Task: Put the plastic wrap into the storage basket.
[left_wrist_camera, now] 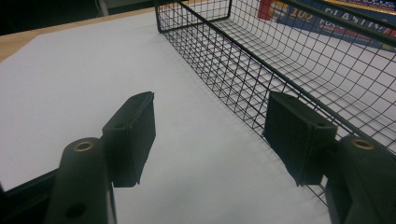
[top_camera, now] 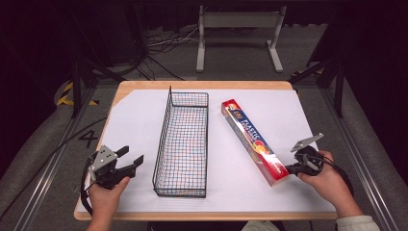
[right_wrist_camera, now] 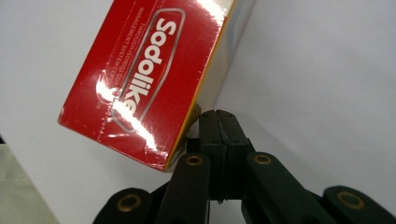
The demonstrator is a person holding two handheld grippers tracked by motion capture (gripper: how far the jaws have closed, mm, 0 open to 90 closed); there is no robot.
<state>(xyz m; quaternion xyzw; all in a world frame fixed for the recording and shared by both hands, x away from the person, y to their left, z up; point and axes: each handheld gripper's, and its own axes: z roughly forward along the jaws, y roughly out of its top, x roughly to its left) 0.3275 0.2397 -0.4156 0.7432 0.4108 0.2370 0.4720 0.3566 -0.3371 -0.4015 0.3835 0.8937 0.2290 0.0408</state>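
Note:
A long red and blue box of plastic wrap point(top_camera: 252, 140) lies slantwise on the white sheet, right of a black wire basket point(top_camera: 184, 144). My right gripper point(top_camera: 290, 168) is shut with nothing between its pads, its tips right at the box's near red end point(right_wrist_camera: 144, 79). In the right gripper view the closed tips point(right_wrist_camera: 223, 119) sit against the box's lower corner; whether they touch it is unclear. My left gripper point(top_camera: 131, 158) stands open at the front left, just left of the basket. Its pads point(left_wrist_camera: 135, 130) frame bare paper beside the basket wall point(left_wrist_camera: 224, 70).
The white sheet point(top_camera: 134, 120) covers most of the wooden table point(top_camera: 207, 84). Cables trail from both grippers toward the table's front edge. A white metal stand point(top_camera: 238, 33) and floor cables lie beyond the far edge.

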